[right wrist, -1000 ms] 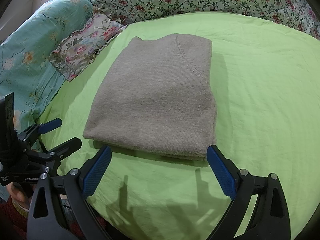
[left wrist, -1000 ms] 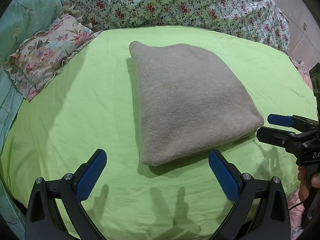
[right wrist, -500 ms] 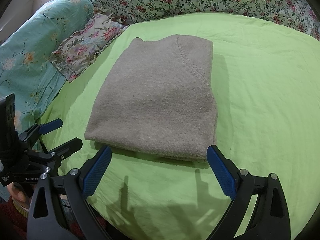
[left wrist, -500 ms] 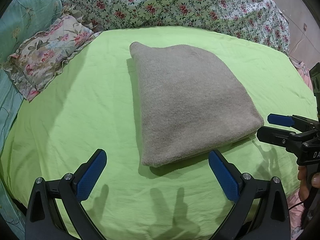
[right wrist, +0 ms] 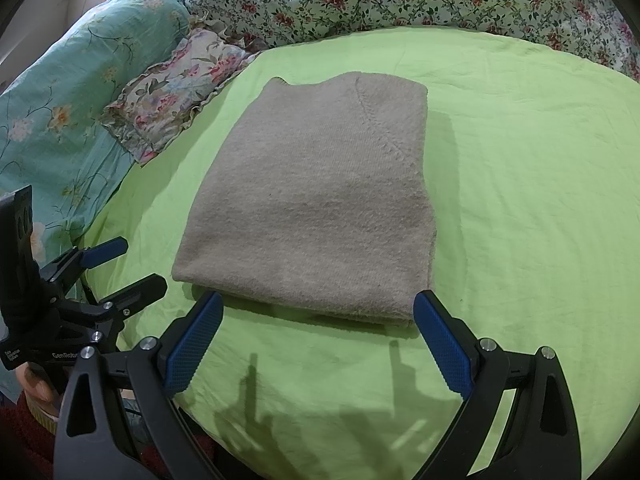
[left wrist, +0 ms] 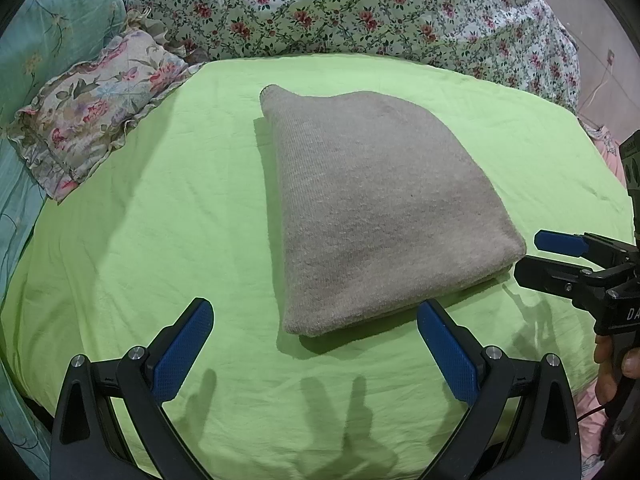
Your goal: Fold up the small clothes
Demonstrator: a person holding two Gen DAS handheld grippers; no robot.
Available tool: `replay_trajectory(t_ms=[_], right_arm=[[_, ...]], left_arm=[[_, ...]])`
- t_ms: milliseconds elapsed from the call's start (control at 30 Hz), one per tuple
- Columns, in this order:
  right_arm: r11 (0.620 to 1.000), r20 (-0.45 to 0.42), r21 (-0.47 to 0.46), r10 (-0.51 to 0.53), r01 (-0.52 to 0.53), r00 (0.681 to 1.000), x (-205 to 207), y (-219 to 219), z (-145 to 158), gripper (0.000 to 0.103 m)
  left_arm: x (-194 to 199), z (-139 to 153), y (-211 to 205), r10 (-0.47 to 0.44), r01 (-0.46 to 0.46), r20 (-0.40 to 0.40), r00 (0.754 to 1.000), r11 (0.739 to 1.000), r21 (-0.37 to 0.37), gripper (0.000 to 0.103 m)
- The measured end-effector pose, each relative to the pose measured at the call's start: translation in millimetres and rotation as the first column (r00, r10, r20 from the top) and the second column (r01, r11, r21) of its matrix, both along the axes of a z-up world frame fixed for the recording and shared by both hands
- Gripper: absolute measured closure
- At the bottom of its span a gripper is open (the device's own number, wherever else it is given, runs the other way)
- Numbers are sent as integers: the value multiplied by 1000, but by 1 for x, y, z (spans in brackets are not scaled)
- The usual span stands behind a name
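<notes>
A grey-beige knitted garment (left wrist: 380, 208) lies folded into a thick rectangle on the lime-green sheet (left wrist: 140, 240); it also shows in the right wrist view (right wrist: 320, 208). My left gripper (left wrist: 316, 348) is open and empty, held just short of the garment's near edge. My right gripper (right wrist: 316, 340) is open and empty, its blue pads (right wrist: 444, 344) at the garment's near edge. Each gripper shows in the other's view: the right one (left wrist: 556, 256) at the right, the left one (right wrist: 116, 268) at the left, both open.
A frilled floral pillow (left wrist: 92, 120) lies at the left of the sheet, also seen in the right wrist view (right wrist: 176, 88). A floral quilt (left wrist: 360, 12) is heaped along the back. A teal floral cover (right wrist: 60, 100) lies at the far left.
Almost nothing has moved. The garment sits slightly lower in the right wrist view, so that gripper has drifted a little. Both grippers stay open.
</notes>
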State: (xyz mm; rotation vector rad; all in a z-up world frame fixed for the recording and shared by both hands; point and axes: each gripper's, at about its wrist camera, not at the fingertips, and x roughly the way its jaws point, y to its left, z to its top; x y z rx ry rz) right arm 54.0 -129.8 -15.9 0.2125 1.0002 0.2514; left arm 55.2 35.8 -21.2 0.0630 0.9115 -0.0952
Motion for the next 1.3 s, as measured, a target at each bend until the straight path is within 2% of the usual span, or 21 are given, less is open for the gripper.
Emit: replay_trajectory(t_ms=[767, 1033, 1300], right_arm=[[1000, 4, 1, 9, -9, 1000, 1, 2, 5, 7], [1000, 15, 1, 10, -10, 1000, 18, 1, 10, 7], [1000, 10, 9, 5, -5, 1000, 30, -2, 10, 7]], left_arm=[[4, 4, -1, -1, 1, 4, 1000, 1000, -1, 1], [14, 9, -1, 11, -12, 49, 999, 1000, 3, 3], [30, 12, 7, 31, -31, 32, 999, 999, -13, 3]])
